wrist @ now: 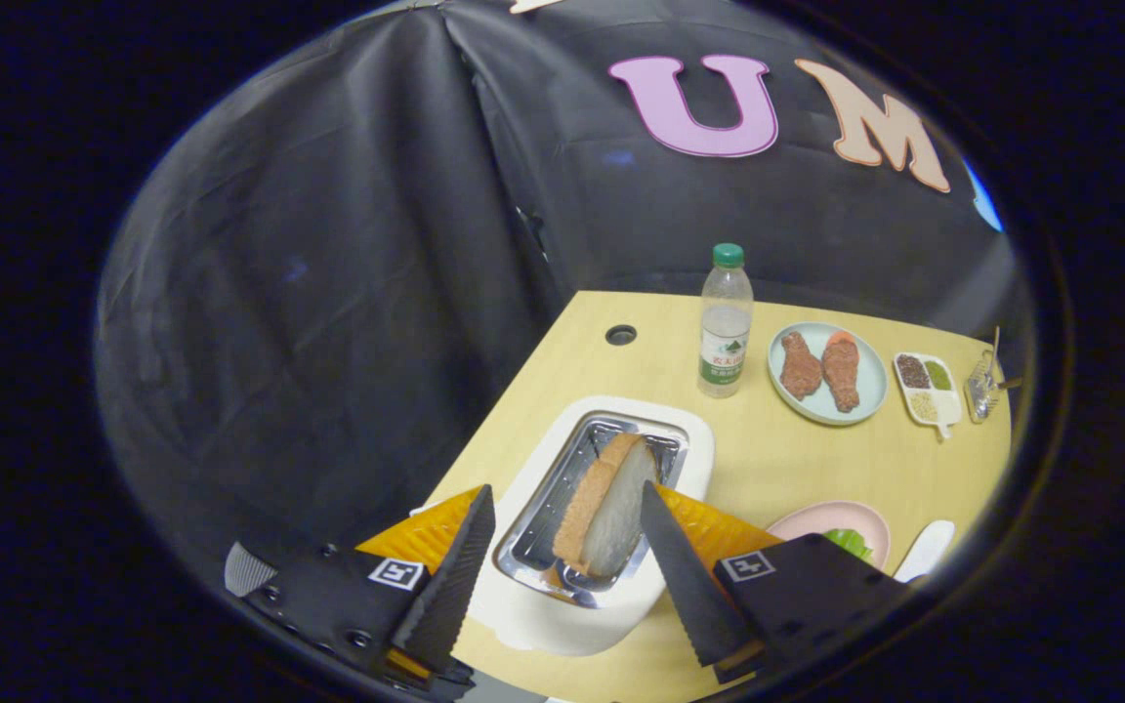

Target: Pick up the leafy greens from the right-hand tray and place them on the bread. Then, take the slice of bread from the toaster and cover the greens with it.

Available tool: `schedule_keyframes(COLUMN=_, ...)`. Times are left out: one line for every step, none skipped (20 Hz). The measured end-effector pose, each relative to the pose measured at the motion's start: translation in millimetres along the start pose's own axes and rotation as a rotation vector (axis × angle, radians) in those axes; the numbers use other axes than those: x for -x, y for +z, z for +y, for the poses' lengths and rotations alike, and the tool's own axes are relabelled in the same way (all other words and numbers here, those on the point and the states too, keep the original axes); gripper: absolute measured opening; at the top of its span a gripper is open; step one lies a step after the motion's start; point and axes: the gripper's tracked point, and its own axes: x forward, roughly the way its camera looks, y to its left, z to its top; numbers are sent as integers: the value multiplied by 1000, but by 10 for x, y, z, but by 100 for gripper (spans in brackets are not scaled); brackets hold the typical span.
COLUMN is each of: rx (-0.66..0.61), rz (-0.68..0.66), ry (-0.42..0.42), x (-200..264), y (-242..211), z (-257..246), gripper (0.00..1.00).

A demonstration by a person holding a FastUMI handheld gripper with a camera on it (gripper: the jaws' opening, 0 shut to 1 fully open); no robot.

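Table (777, 459): fingers (562, 547) open astride toaster (602, 508) bread (606, 508); greens (851, 540) half-hidden.

No legible text. Water bottle (725, 322), standing beyond the toaster (602, 508), carries a green-and-white label, print too small to read. Each finger of the gripper (562, 561) carries a square black-and-white fiducial marker, no characters.

Bread slice (606, 508): pale face, brown crust; stands tilted in the slot of the white toaster (611, 527). Leafy greens (851, 542): green, lying on a pink plate (831, 517) right of the toaster.
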Motion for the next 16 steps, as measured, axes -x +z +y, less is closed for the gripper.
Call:
schedule_keyframes(rx=7, rz=13, ry=-11, x=-58, y=-37, z=-21, gripper=67)
schedule_keyframes(rx=16, rz=14, ry=-22, x=-78, y=-42, z=-42, gripper=63)
schedule_keyframes(rx=23, rz=13, ry=-35, x=-75, y=-44, z=-80, gripper=58)
schedule_keyframes(rx=25, rz=11, ry=-40, x=-75, y=-38, z=-97, gripper=53)
schedule_keyframes(rx=23, rz=9, ry=-49, x=-80, y=-35, z=-128, gripper=49)
schedule_keyframes(rx=21, rz=9, ry=-56, x=-100, y=-17, z=-153, gripper=42)
schedule_keyframes(rx=19, rz=2, ry=-79, x=-43, y=13, z=-227, gripper=36)
schedule_keyframes(rx=7, rz=2, ry=-91, x=-12, y=34, z=-283, gripper=30)
schedule_keyframes(rx=-17, rz=9, ry=-75, x=-2, y=27, z=-280, gripper=23)
schedule_keyframes(rx=-36, rz=13, ry=-67, x=38, y=44, z=-284, gripper=17)
schedule_keyframes(rx=-50, rz=6, ry=-63, x=84, y=81, z=-295, gripper=17)
schedule_keyframes(rx=-57, rz=-7, ry=-58, x=126, y=146, z=-306, gripper=17)
schedule_keyframes(rx=-66, rz=-18, ry=-49, x=180, y=183, z=-311, gripper=17)
schedule_keyframes(rx=-77, rz=-24, ry=-32, x=223, y=219, z=-302, gripper=16)
schedule_keyframes(rx=-86, rz=-30, ry=-23, x=273, y=240, z=-306, gripper=16)
schedule_keyframes(rx=-93, rz=-38, ry=-17, x=331, y=280, z=-331, gripper=16)
